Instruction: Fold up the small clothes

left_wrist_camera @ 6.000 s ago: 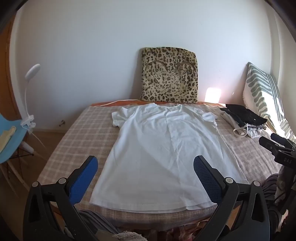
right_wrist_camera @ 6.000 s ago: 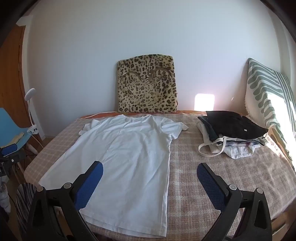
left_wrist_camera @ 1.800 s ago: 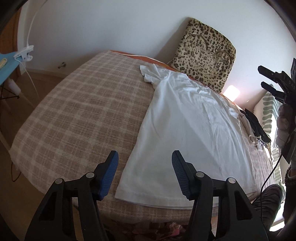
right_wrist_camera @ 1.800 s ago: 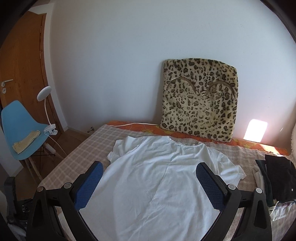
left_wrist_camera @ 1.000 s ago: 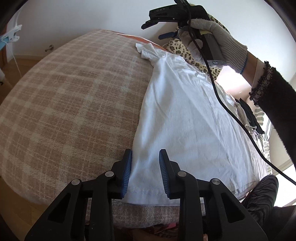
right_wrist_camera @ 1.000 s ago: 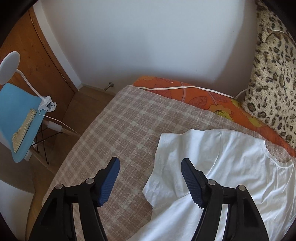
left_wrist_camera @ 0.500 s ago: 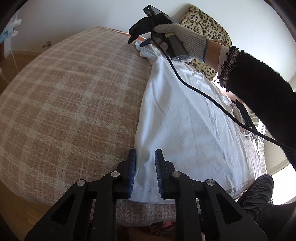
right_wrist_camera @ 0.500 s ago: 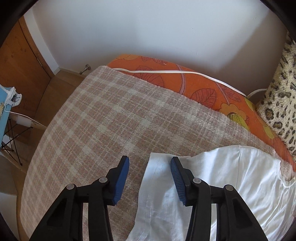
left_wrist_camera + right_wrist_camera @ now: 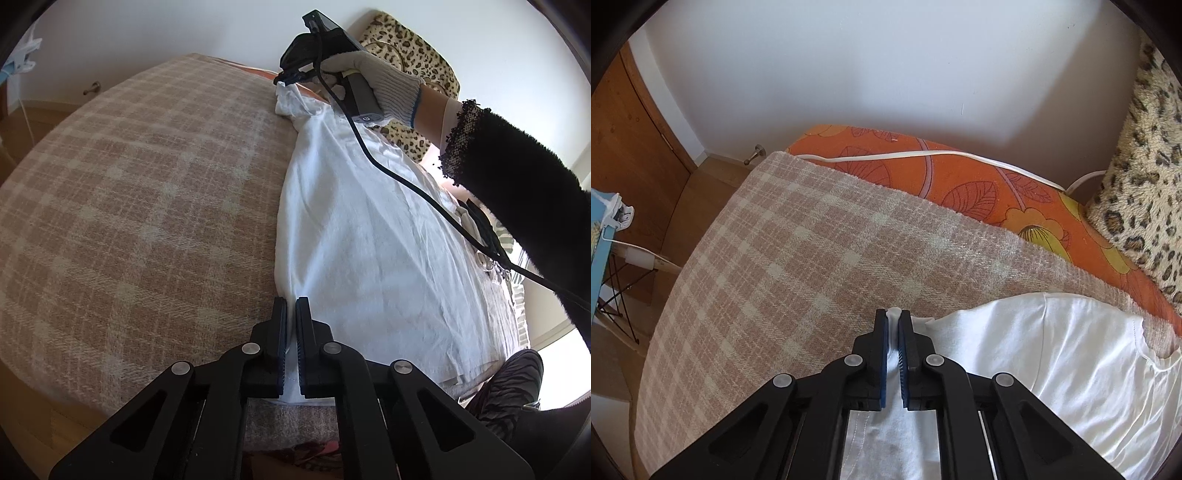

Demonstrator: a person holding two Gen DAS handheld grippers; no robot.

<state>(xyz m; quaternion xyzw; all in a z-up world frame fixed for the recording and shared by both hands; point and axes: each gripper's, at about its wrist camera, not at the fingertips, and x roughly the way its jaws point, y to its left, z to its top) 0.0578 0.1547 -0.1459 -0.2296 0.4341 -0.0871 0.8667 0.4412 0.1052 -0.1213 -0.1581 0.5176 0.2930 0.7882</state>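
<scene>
We found the left gripper (image 9: pixel 290 308) closed tight on the near hem corner of the white T-shirt (image 9: pixel 373 236), thin cotton pinched between its ribbed blue pads, the jaws having just finished closing. The right gripper (image 9: pixel 894 321), held in a knitted glove (image 9: pixel 380 85), had likewise just clamped down on the sleeve edge at the far end of the same side, a small tuft of cloth poking up between the pads. The shirt lay flat and softly creased on a coarse, woven plaid blanket (image 9: pixel 783 251) in beige and cream. Beyond the blanket's edge we saw an orange floral sheet (image 9: pixel 979 192) with a white cord (image 9: pixel 923 155) across it, and a plush leopard-print cushion (image 9: pixel 1148 177) against the wall. A black cable (image 9: pixel 406 184) trailed from the right gripper over the shirt, beneath a fuzzy black sleeve (image 9: pixel 524 199).
</scene>
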